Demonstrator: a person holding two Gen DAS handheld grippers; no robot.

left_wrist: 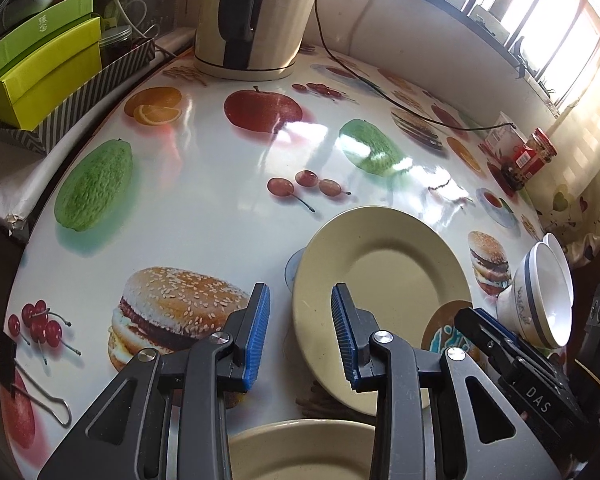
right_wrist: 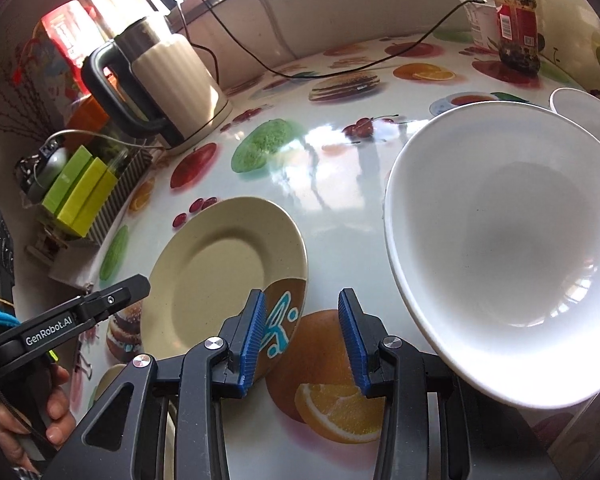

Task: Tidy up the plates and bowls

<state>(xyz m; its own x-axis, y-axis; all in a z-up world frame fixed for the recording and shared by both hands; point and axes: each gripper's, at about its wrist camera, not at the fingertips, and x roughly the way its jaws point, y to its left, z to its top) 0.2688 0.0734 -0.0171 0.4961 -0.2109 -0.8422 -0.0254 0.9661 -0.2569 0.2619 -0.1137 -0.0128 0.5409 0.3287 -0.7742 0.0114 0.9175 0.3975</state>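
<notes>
A cream plate (left_wrist: 380,276) with a brown and blue patch on its rim lies flat on the fruit-print table (left_wrist: 204,208). My left gripper (left_wrist: 300,332) hovers open over its left rim, pads apart and pressing nothing. A second cream plate (left_wrist: 300,448) lies below that gripper at the bottom edge. In the right wrist view the same patterned plate (right_wrist: 220,272) sits to the left of my open right gripper (right_wrist: 302,336), whose left finger overlaps the brown patch. A large white bowl (right_wrist: 508,256) stands at the right, with another white bowl (right_wrist: 584,116) behind it. Both bowls (left_wrist: 548,292) also show in the left wrist view.
A cream kettle (left_wrist: 256,20) with a trailing cable stands at the back. Green boxes (left_wrist: 48,68) fill a striped tray at the left. A red-labelled jar (right_wrist: 516,24) stands at the far right. A binder clip (left_wrist: 32,380) lies near the left edge. A hand (right_wrist: 56,408) holds the left gripper (right_wrist: 134,286).
</notes>
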